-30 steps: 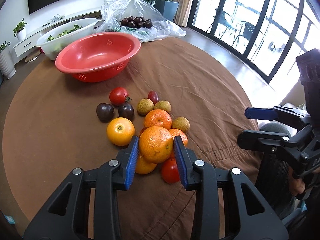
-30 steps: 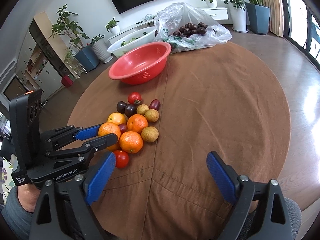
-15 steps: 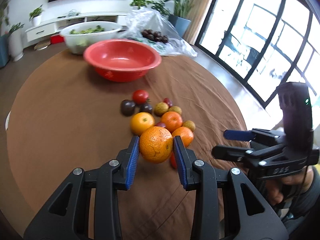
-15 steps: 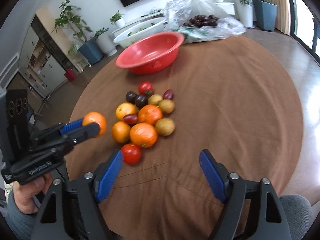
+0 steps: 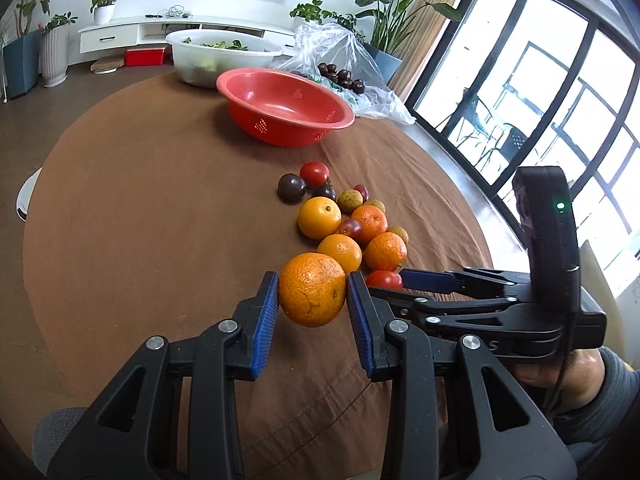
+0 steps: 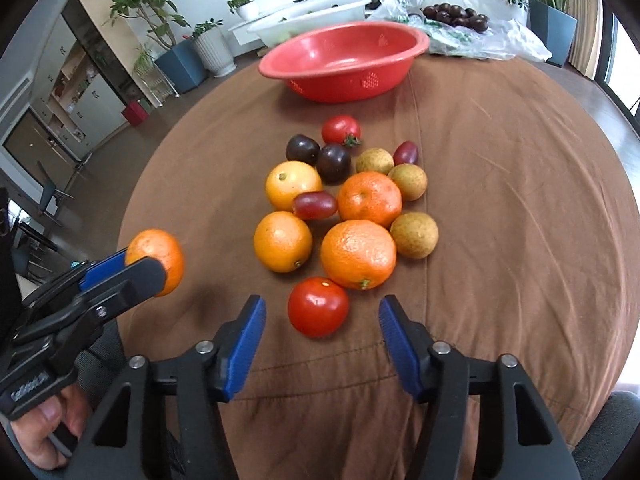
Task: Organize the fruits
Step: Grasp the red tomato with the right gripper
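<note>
My left gripper (image 5: 313,296) is shut on a mandarin orange (image 5: 313,294) and holds it above the brown tablecloth, to the left of the fruit pile; the orange also shows in the right wrist view (image 6: 157,256). My right gripper (image 6: 322,330) is open and empty, its jaws on either side of a red tomato (image 6: 318,306) at the pile's near edge. The pile holds oranges (image 6: 358,254), dark plums (image 6: 334,162), longans (image 6: 414,235) and red grapes (image 6: 315,205). A red colander bowl (image 6: 344,60) stands empty beyond the pile.
A white basin of greens (image 5: 218,54) and a clear plastic bag with dark plums (image 5: 344,76) stand behind the red bowl. The round table's edge (image 5: 460,168) curves along the right by the windows. Bare cloth lies left of the pile.
My left gripper has lifted the mandarin out of the pile and carried it back and to the left. My right gripper has moved in over the red tomato and narrowed its opening.
</note>
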Action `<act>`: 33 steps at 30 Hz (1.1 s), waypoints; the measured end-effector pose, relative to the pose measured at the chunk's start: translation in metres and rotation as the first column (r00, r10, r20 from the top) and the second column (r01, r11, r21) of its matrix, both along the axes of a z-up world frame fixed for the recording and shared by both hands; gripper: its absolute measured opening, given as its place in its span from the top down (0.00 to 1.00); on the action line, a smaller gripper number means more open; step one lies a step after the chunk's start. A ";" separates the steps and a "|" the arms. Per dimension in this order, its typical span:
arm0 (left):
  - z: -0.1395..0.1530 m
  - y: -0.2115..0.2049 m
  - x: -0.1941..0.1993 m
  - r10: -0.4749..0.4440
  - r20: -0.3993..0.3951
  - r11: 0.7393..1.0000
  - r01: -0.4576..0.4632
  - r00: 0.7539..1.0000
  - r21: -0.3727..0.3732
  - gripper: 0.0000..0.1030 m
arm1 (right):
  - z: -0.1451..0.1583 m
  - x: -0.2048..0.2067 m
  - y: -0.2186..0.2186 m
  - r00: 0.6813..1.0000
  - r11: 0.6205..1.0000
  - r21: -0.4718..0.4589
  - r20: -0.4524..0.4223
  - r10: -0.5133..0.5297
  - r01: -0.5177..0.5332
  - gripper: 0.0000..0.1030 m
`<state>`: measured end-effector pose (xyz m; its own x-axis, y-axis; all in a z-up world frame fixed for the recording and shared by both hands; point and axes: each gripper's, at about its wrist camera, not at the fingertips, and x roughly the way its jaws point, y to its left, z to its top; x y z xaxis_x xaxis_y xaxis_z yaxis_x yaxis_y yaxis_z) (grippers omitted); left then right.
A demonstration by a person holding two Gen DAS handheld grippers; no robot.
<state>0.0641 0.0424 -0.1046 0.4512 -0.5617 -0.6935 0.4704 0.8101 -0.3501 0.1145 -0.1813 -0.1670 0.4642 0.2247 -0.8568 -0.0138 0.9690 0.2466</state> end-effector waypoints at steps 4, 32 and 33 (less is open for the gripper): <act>-0.004 0.004 -0.002 0.002 -0.003 1.000 -0.002 1.000 -0.005 0.69 | -0.003 0.001 0.005 1.000 1.000 -0.020 -0.004 -0.007 0.007 0.50; 0.002 0.001 0.002 -0.014 0.020 1.000 0.014 1.000 0.003 0.69 | 0.025 -0.022 -0.017 0.999 0.995 0.096 0.032 0.006 -0.009 0.67; 0.005 0.001 0.005 -0.016 0.024 1.000 0.016 1.000 0.003 0.69 | 0.029 -0.022 -0.021 0.999 0.995 0.097 0.042 0.000 -0.004 0.67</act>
